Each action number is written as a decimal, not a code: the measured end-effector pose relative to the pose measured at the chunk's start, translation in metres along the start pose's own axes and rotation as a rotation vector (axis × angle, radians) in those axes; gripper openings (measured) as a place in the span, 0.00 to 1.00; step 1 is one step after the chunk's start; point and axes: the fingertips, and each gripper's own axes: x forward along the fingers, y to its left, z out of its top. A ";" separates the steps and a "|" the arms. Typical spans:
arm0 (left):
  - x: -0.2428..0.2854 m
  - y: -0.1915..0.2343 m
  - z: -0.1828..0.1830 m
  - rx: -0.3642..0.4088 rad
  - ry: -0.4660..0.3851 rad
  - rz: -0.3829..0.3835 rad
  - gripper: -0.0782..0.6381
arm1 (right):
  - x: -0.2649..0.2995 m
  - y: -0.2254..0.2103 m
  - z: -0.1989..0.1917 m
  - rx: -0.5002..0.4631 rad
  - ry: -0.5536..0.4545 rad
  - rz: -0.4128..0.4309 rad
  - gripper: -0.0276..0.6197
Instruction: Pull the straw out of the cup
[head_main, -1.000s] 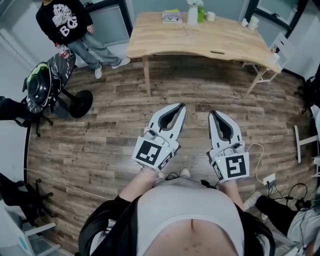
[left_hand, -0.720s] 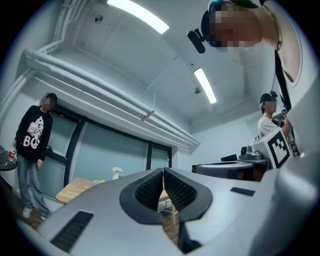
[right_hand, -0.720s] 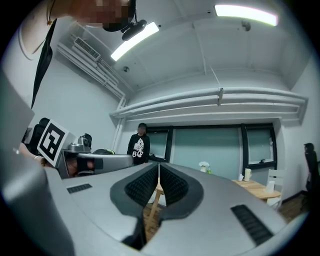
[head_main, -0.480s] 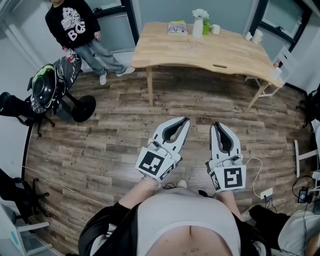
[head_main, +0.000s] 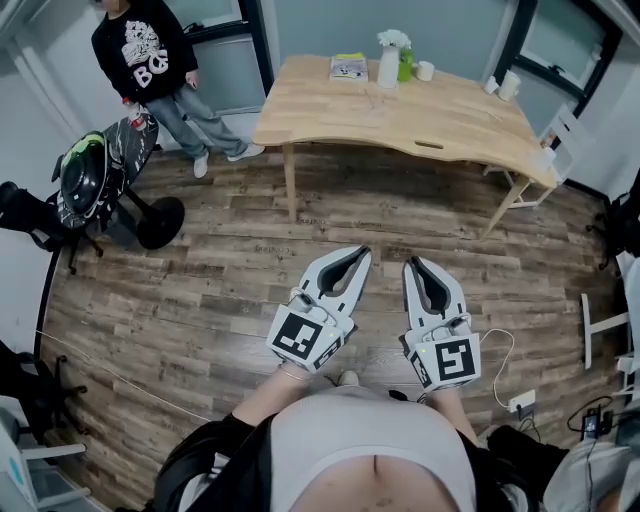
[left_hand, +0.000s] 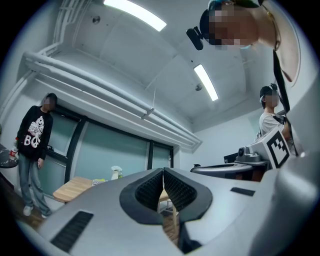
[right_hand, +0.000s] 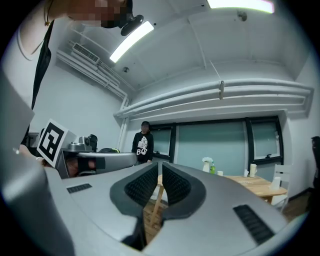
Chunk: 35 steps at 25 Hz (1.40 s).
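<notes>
Wood-plank flooring fills the head view, with a pale wooden worktop (head_main: 450, 115) at the far end, well apart from both grippers. On it stand a white vase (head_main: 388, 62), a green bottle (head_main: 404, 60), a booklet (head_main: 347, 66), a small white cup (head_main: 426, 70) and, towards the right corner, a tall white cup (head_main: 509, 84). No straw can be made out at this range, so I cannot tell which cup carries it. The left gripper (head_main: 361, 253) and right gripper (head_main: 414, 262) are side by side over bare floor, each with its fingers together and empty. A person in a black sweatshirt (head_main: 145, 50) stands left of the worktop; a white chair (head_main: 560, 125) sits by its right corner.

The left gripper view shows the left gripper (left_hand: 163, 172) with its ribbed fingers (left_hand: 149, 190) meeting at the tips, nothing between them. The worktop (left_hand: 70, 189) and vase (left_hand: 116, 172) lie far ahead.

The right gripper view shows the right gripper (right_hand: 160, 166) with its fingers (right_hand: 175, 185) likewise closed on nothing. The tall white cup (right_hand: 253, 170) stands on the worktop (right_hand: 260, 186).

A straw is probably light, thin and easily crushed. A gentle pinch near its top seems right, with the other gripper steadying the light cup's wall. The vase and bottle crowd the small cup; the tall one stands freer.
</notes>
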 end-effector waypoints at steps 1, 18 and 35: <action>0.000 -0.002 -0.002 0.000 0.003 0.003 0.12 | -0.001 0.001 -0.002 -0.004 0.004 0.008 0.09; 0.002 0.014 -0.012 -0.002 0.017 0.075 0.12 | 0.021 -0.003 -0.016 0.014 0.017 0.063 0.09; 0.114 0.094 -0.030 -0.023 0.008 -0.014 0.12 | 0.117 -0.077 -0.034 0.007 0.044 -0.030 0.09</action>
